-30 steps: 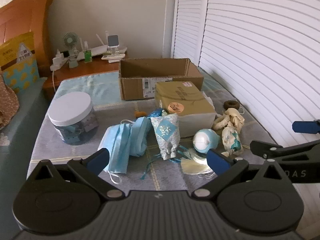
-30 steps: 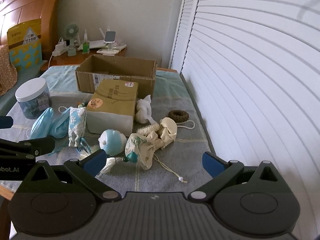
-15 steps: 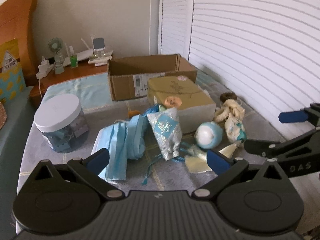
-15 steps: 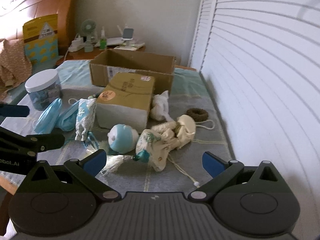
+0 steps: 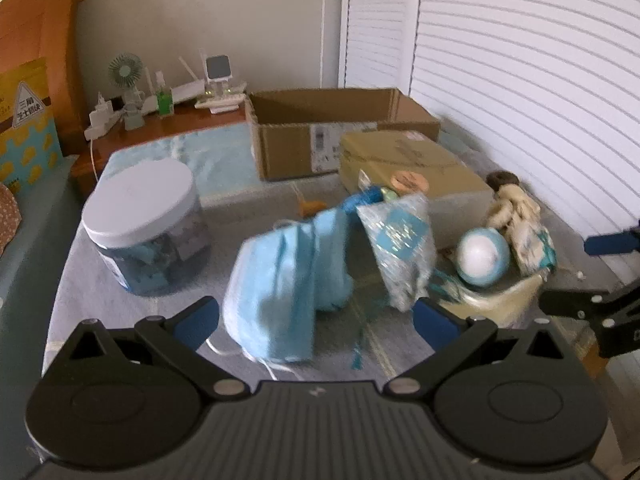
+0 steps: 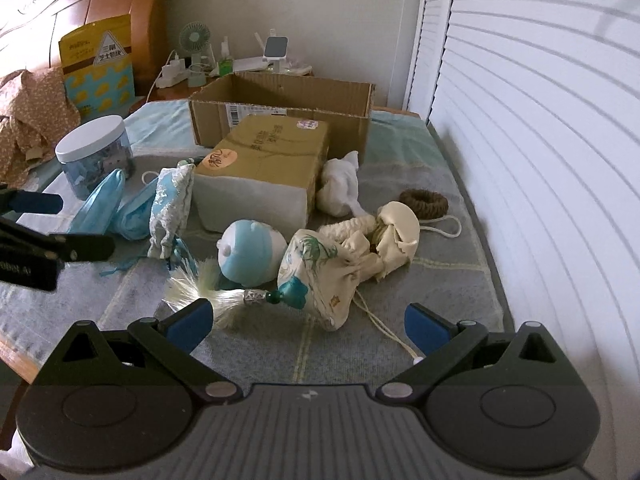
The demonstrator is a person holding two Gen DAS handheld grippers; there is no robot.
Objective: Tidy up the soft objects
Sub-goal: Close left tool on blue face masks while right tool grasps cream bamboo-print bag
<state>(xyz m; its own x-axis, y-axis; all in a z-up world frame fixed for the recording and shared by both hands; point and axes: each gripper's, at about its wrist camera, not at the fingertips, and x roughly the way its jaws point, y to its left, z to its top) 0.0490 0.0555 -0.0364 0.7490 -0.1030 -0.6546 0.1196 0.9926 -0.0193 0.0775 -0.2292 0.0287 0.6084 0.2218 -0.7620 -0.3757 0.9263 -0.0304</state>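
While both tools hang empty with fingers spread, the left gripper (image 5: 316, 322) faces the blue masks (image 5: 280, 280) on the table (image 6: 400, 344), and the right gripper (image 6: 308, 324) faces the cream pouch (image 6: 320, 276) beside the ball (image 6: 250, 252).

Daylight glows through the white shutters (image 6: 540, 160) on the right, leaving soft shadows. The left wrist view is motion-blurred; the right is sharp. Fisheye curvature bends edges, corners darken.
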